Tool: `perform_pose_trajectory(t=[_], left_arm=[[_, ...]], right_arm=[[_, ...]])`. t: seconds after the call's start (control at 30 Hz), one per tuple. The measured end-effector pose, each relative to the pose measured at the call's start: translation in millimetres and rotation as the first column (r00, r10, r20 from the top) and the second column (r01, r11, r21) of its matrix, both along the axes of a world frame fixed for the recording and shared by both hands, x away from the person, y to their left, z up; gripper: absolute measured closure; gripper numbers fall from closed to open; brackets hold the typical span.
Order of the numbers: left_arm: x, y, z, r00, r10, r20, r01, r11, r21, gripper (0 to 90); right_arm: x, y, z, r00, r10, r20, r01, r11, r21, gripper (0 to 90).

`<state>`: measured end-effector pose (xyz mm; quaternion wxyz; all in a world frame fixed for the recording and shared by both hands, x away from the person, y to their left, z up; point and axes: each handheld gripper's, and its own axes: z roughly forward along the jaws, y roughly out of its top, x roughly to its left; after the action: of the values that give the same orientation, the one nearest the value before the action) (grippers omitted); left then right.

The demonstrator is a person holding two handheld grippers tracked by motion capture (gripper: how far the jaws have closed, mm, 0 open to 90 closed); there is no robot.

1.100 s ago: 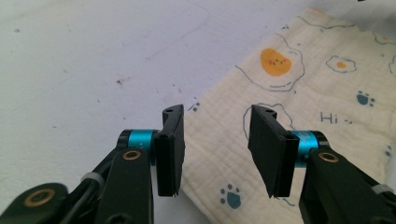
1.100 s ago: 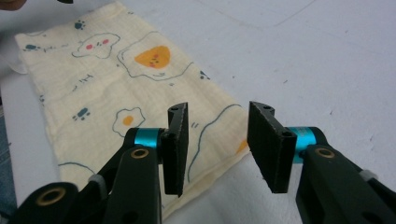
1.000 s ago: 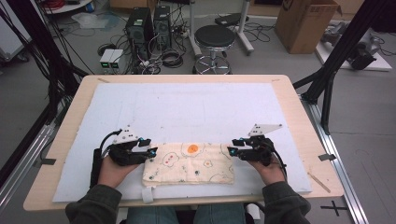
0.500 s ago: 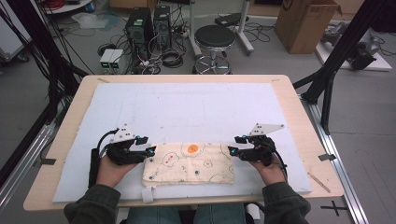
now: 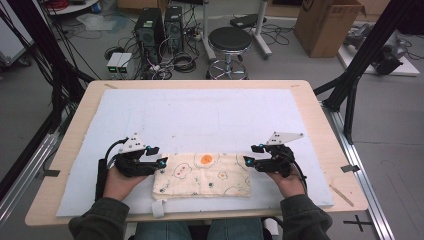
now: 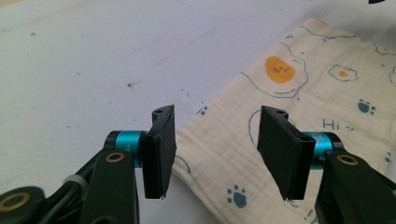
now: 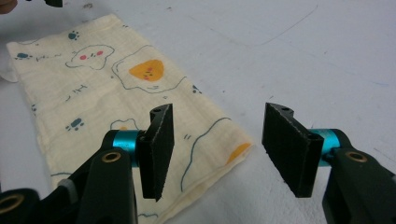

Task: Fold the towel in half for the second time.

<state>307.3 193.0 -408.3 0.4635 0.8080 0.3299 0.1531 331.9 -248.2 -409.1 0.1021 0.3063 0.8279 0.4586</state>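
Both grippers, left and right, just opened; folded cloth released flat on mat. Fold likely complete.

Each hand carries a black tool: the left tool and the right tool alike. Each has two flat black jaws faced with ribbed pads, turquoise collars behind them and brass-coloured pivot screws. A grey three-cornered plate tops each body, and a black cable trails back. The person wears dark olive sleeves and blue jeans.
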Motion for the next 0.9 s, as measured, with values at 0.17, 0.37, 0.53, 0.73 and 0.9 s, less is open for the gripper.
perform_pose_trajectory(t=[0.17, 0.37, 0.53, 0.73, 0.9], left_arm=[[0.7, 0.1, -0.5, 1.0000, -0.001, -0.001, 0.001, 0.9999, 0.011, 46.6], [1.9, -0.8, -1.9, 1.0000, 0.007, -0.003, -0.007, 0.9998, 0.019, 46.3], [13.8, -1.1, -7.3, 0.9985, 0.052, -0.015, -0.052, 0.9978, 0.041, 49.2], [29.2, -4.2, -12.6, 0.9952, 0.094, -0.030, -0.092, 0.9949, 0.040, 56.1], [35.6, -8.8, -17.8, 0.9943, 0.084, -0.066, -0.080, 0.9947, 0.064, 61.0]], right_arm=[[0.7, -0.2, 0.4, 1.0000, -0.006, 0.000, 0.006, 1.0000, 0.000, 43.7], [3.2, 1.4, 0.8, 1.0000, -0.006, 0.007, 0.006, 1.0000, 0.002, 46.1], [13.2, 3.5, 1.3, 0.9999, -0.013, 0.002, 0.013, 0.9999, -0.005, 49.5], [30.4, 3.2, -4.3, 0.9993, -0.019, -0.033, 0.019, 0.9998, -0.010, 56.4], [41.6, 3.9, -12.5, 0.9961, -0.021, -0.085, 0.020, 0.9997, -0.012, 60.3]])
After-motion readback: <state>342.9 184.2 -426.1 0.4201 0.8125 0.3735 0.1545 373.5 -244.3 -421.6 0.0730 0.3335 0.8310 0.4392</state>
